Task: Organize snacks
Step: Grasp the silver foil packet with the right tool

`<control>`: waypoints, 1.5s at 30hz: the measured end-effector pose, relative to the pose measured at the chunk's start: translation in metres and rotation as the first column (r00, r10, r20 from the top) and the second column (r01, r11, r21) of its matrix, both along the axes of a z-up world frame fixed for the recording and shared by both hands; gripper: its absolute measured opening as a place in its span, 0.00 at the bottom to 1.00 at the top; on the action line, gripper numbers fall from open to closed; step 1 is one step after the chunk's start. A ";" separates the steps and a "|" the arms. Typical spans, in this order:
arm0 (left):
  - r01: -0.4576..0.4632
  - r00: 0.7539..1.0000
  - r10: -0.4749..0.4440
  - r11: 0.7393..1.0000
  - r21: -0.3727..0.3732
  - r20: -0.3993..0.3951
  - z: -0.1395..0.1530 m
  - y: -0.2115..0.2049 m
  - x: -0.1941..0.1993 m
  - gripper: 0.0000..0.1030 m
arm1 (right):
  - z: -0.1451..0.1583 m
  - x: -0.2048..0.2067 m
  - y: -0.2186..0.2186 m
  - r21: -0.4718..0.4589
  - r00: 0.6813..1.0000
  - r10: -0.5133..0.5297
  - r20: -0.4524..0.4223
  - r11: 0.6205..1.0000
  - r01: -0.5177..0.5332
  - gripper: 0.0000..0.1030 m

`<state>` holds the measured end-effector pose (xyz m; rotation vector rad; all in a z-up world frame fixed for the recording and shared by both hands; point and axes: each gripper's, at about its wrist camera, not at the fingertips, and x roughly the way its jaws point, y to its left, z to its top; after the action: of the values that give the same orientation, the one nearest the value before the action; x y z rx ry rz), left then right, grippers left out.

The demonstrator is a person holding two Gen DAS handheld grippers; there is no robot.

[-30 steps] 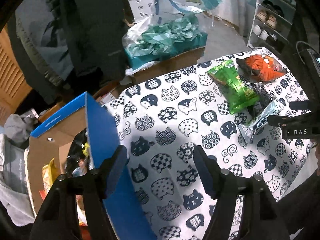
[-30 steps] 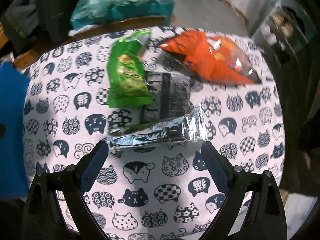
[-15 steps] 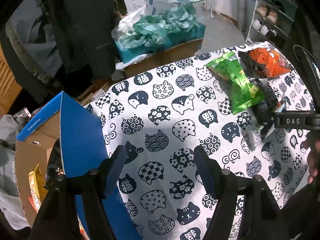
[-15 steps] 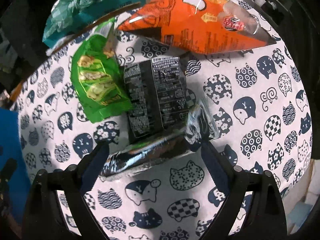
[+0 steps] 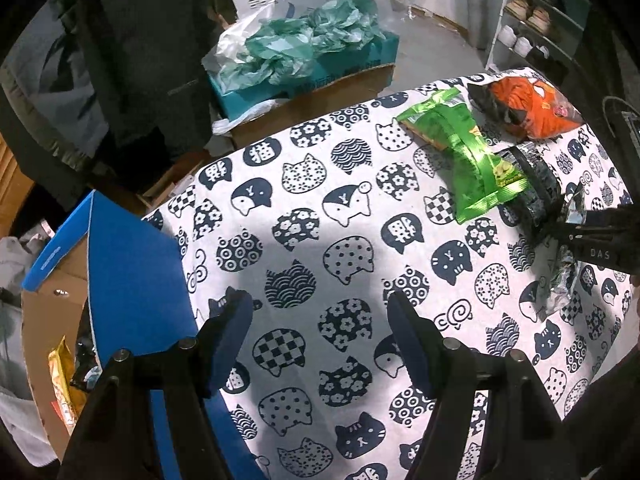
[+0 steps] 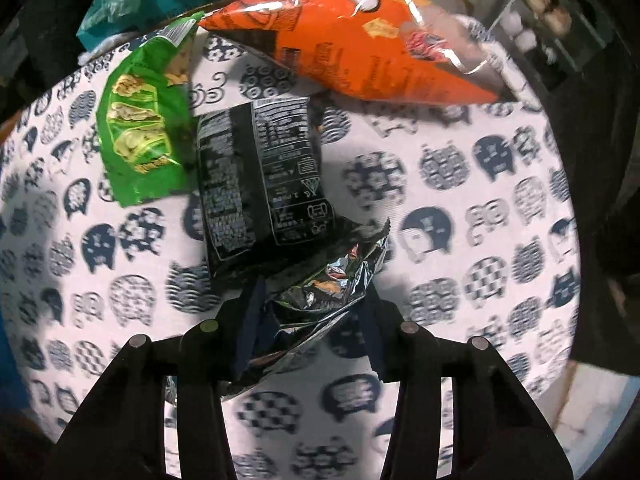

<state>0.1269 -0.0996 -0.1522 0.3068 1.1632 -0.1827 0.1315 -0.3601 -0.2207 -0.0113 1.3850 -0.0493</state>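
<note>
R claw [image 6: 308, 320] pinching foil pkt [image 6: 320, 300]

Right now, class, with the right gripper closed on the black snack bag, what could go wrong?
1. The right gripper pinches only the crinkled foil end of the black snack bag; it may slip or tear.
2. The green bag overlaps it, so lifting may drag that along.

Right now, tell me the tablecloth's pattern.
The tablecloth is white with navy cat heads; clearest in the left wrist view.
</note>
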 end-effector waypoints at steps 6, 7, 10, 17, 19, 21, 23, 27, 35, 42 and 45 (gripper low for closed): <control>0.021 1.000 -0.021 1.000 0.006 -0.002 0.000 -0.011 0.000 0.73 | 0.013 0.000 -0.015 -0.105 0.998 0.022 0.052 0.994 -0.017 0.43; 0.024 1.000 -0.024 1.000 0.007 -0.004 -0.001 -0.013 0.000 0.73 | 0.014 0.000 -0.019 -0.096 0.998 0.013 0.057 0.995 -0.007 0.44; 0.033 0.999 -0.032 0.999 0.009 -0.012 -0.002 -0.019 0.001 0.73 | 0.011 -0.004 -0.035 -0.005 0.998 -0.045 0.042 0.999 0.046 0.67; 0.056 0.998 -0.056 0.998 0.016 -0.026 -0.007 -0.032 0.000 0.73 | -0.002 -0.016 -0.060 0.138 0.988 -0.153 -0.010 0.978 0.153 0.71; 0.062 0.998 -0.061 0.998 0.021 -0.031 -0.009 -0.034 0.000 0.74 | -0.003 -0.018 -0.063 0.148 0.984 -0.177 -0.013 0.973 0.177 0.71; 0.066 0.997 -0.065 0.997 0.025 -0.036 -0.011 -0.035 -0.001 0.74 | -0.009 -0.017 -0.058 0.134 0.982 -0.188 -0.019 0.973 0.189 0.71; 0.071 0.997 -0.070 0.997 0.033 -0.043 -0.014 -0.036 -0.002 0.74 | -0.020 -0.017 -0.052 0.136 0.982 -0.184 -0.040 0.973 0.188 0.71; 0.071 0.996 -0.069 0.997 0.035 -0.051 -0.016 -0.037 -0.001 0.74 | -0.027 -0.018 -0.039 0.102 0.989 -0.137 -0.048 0.985 0.141 0.70; 0.057 0.996 -0.057 0.998 -0.004 -0.063 -0.018 -0.041 0.006 0.74 | -0.013 -0.023 -0.048 0.037 0.998 -0.055 0.000 0.998 0.055 0.27; 0.028 0.998 -0.031 0.999 -0.046 -0.062 -0.011 -0.055 0.022 0.75 | 0.023 -0.006 -0.068 -0.053 0.998 0.019 0.067 0.998 -0.015 0.27; 0.019 0.999 -0.022 0.997 -0.077 -0.042 -0.003 -0.064 0.032 0.80 | 0.038 -0.002 -0.064 -0.079 0.995 0.060 0.083 0.995 -0.053 0.27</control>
<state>0.1590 -0.1633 -0.1549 0.2483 1.1927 -0.2521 0.1295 -0.4245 -0.1832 -0.1116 1.2960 -0.0554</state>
